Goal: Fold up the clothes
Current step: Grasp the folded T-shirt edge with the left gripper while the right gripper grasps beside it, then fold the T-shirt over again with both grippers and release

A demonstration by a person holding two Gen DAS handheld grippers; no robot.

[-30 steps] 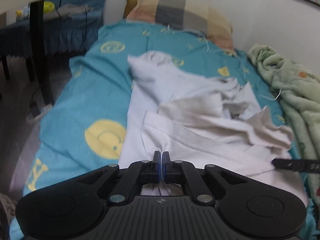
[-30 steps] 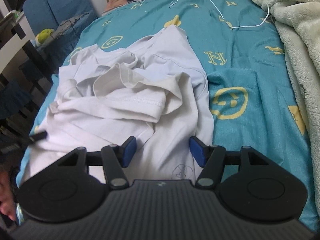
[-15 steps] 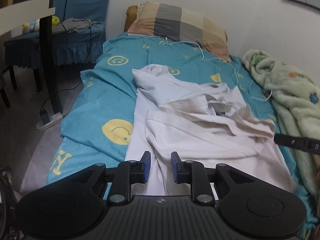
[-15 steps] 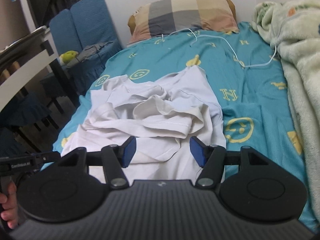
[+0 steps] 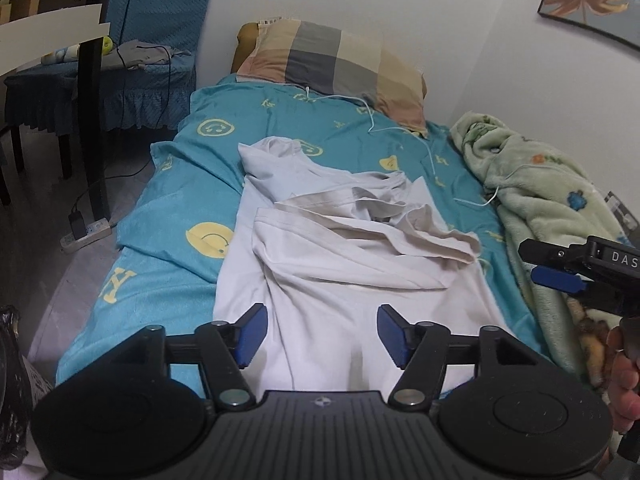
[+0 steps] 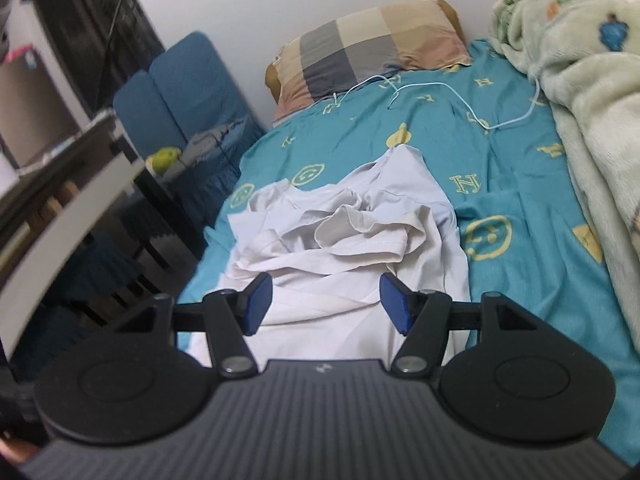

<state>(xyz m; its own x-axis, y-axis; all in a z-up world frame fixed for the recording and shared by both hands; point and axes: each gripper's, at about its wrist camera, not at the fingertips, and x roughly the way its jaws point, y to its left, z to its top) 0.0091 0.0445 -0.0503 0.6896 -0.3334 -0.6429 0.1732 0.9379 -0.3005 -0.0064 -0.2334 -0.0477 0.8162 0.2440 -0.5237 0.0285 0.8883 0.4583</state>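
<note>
A crumpled white T-shirt (image 5: 340,248) lies lengthwise on the teal bed sheet (image 5: 176,200), its upper part bunched in loose folds. My left gripper (image 5: 320,334) hangs above the shirt's near hem; its jaws are opening and nothing is between them. In the right wrist view the same white shirt (image 6: 352,240) lies ahead, and my right gripper (image 6: 324,300) stands open above it, holding nothing. The right gripper (image 5: 560,276) also shows at the right edge of the left wrist view, held by a hand.
A checked pillow (image 5: 332,60) lies at the head of the bed, with a white cable (image 5: 400,128) across the sheet. A green fleece blanket (image 5: 532,184) is heaped along the right side. A blue chair (image 5: 120,72), a dark table leg (image 5: 94,128) and a power strip (image 5: 86,232) stand left.
The left gripper let go of the shirt's hem and opened wide. Both grippers pulled back and rose, so more of the bed and room shows.
</note>
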